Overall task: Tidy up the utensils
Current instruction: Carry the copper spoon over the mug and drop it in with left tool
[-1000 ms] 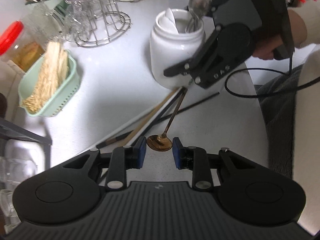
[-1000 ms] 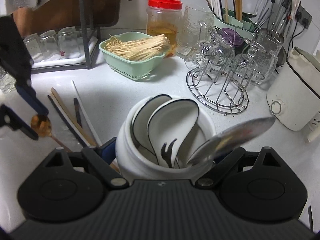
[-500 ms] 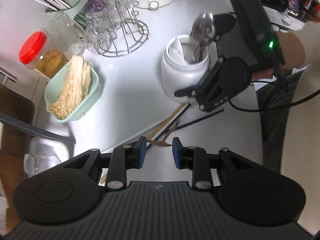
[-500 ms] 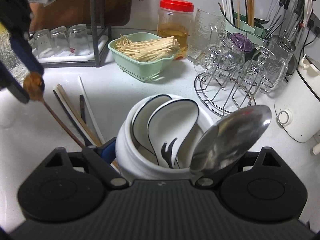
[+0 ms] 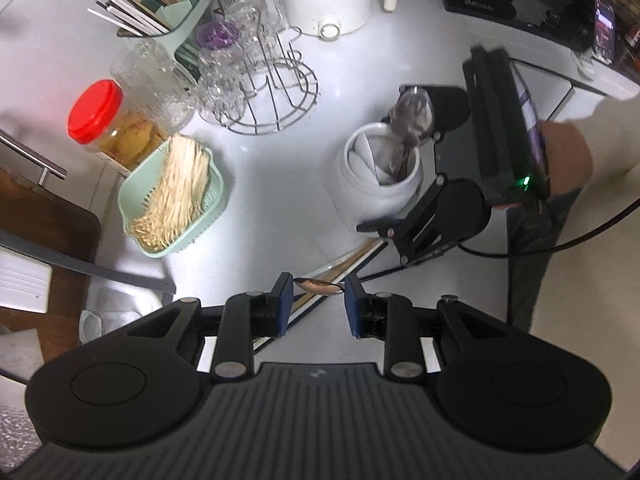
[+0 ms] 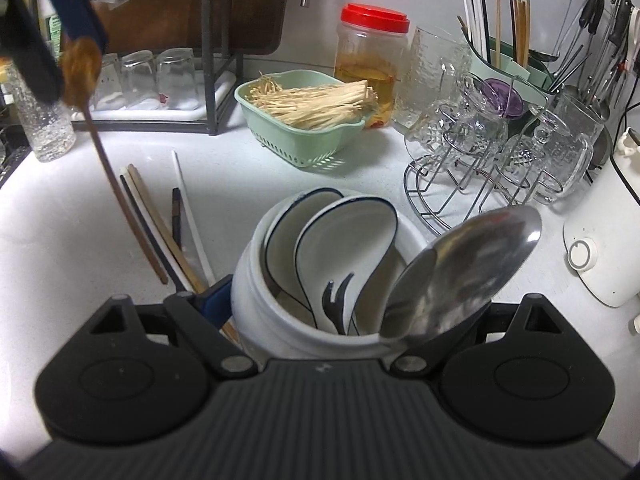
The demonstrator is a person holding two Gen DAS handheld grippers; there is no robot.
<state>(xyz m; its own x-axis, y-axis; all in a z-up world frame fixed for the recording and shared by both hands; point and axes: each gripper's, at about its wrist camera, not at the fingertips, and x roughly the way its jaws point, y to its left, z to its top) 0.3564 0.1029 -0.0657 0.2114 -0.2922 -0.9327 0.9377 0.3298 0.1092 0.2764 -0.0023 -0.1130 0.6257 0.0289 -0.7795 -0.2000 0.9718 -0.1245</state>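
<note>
Above the counter, the left gripper [image 5: 314,294] is clamping the brown spoon [image 6: 82,70] by its bowl, handle hanging down toward the chopsticks [image 6: 160,220], while the right gripper's [image 6: 320,312] fingers are straddling the white jar [image 6: 280,320], grip unclear.

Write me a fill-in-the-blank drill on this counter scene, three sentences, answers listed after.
1. The left gripper holds a ____ spoon by its bowl.
2. The large silver spoon stands in the white ____, which the right gripper's fingers straddle.
3. The jar behind the green basket has a ____ lid.

Missing words: bronze; crock; red
</note>
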